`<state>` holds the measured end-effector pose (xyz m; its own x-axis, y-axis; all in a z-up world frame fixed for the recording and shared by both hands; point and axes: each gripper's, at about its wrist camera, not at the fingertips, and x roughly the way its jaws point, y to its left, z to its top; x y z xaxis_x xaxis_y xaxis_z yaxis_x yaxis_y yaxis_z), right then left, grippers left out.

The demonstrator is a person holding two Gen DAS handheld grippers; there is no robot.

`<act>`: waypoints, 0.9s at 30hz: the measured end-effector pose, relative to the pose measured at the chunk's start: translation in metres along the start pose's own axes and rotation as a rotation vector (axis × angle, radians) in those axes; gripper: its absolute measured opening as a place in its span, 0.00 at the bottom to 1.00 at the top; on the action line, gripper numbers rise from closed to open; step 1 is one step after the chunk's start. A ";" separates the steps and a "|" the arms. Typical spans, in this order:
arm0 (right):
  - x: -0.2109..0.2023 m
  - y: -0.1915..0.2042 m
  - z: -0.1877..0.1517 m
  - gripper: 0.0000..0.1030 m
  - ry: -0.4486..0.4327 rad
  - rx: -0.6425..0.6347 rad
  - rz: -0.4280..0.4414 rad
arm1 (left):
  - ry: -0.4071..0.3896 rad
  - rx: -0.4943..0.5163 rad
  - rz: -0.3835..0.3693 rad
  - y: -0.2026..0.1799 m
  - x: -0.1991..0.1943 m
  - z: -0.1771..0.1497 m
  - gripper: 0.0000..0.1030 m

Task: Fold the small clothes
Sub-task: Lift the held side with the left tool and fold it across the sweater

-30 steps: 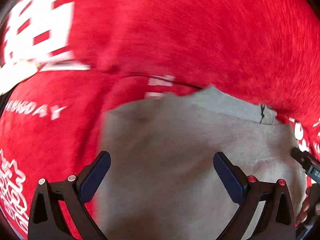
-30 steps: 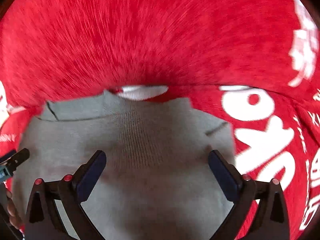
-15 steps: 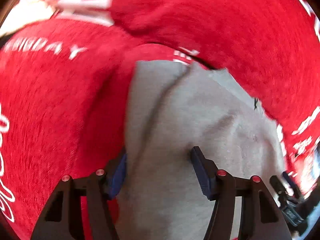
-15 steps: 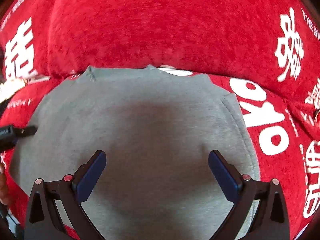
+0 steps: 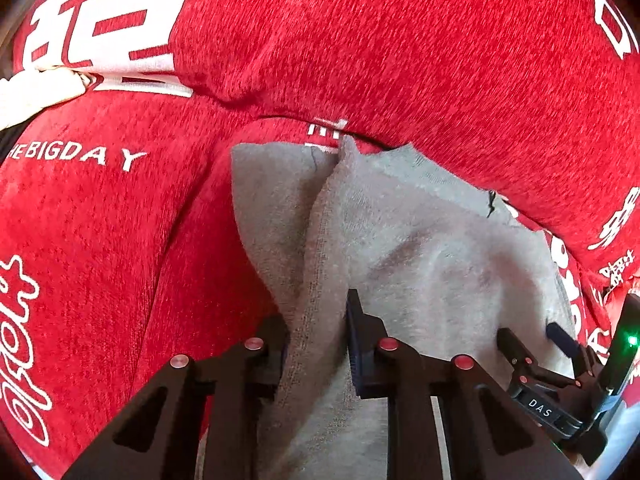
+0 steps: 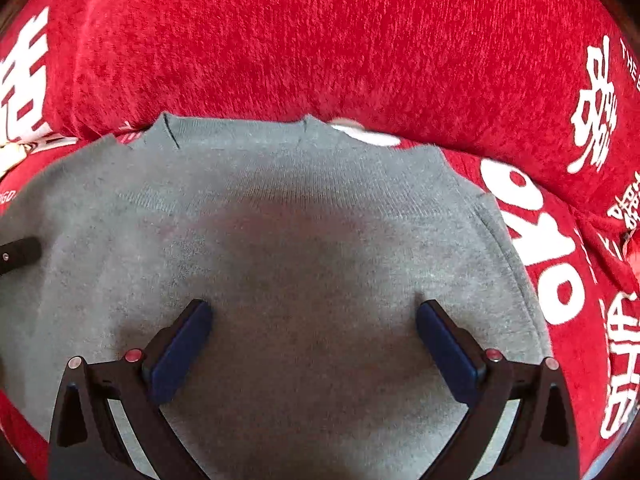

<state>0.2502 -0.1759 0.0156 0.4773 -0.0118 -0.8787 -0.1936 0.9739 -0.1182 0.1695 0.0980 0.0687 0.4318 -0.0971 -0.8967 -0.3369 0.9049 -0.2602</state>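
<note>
Left hand-held gripper, seen from its own wrist camera: the jaws are drawn narrow and pinch a raised ridge of the small grey knitted garment, the cloth standing up between the two blue pads and running back toward the camera. The garment lies spread on a red plush fabric surface with white printed lettering, its far edge just beside the fold where the red fabric rises into a backrest-like bank; its left edge is lifted with the pinched ridge. Right hand-held gripper, seen from its own wrist camera: the jaws stand wide apart, low over the flat middle of the grey garment, with nothing between the pads; whether the pads touch the cloth cannot be told. In the left view the right hand-held gripper appears at the garment's right edge.
</note>
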 end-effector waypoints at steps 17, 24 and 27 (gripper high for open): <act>-0.035 -0.061 -0.013 0.99 -0.048 0.081 0.037 | 0.016 0.094 0.160 -0.078 -0.013 0.007 0.21; -0.045 -0.162 -0.049 0.99 -0.049 0.227 0.022 | 0.029 0.165 0.178 -0.180 -0.024 0.006 0.21; -0.049 -0.196 -0.067 0.99 -0.047 0.281 0.034 | 0.045 0.209 0.209 -0.233 -0.012 -0.001 0.21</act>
<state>0.2075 -0.3812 0.0505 0.5154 0.0261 -0.8566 0.0321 0.9982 0.0498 0.2417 -0.1116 0.1401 0.3317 0.0861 -0.9394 -0.2330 0.9724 0.0068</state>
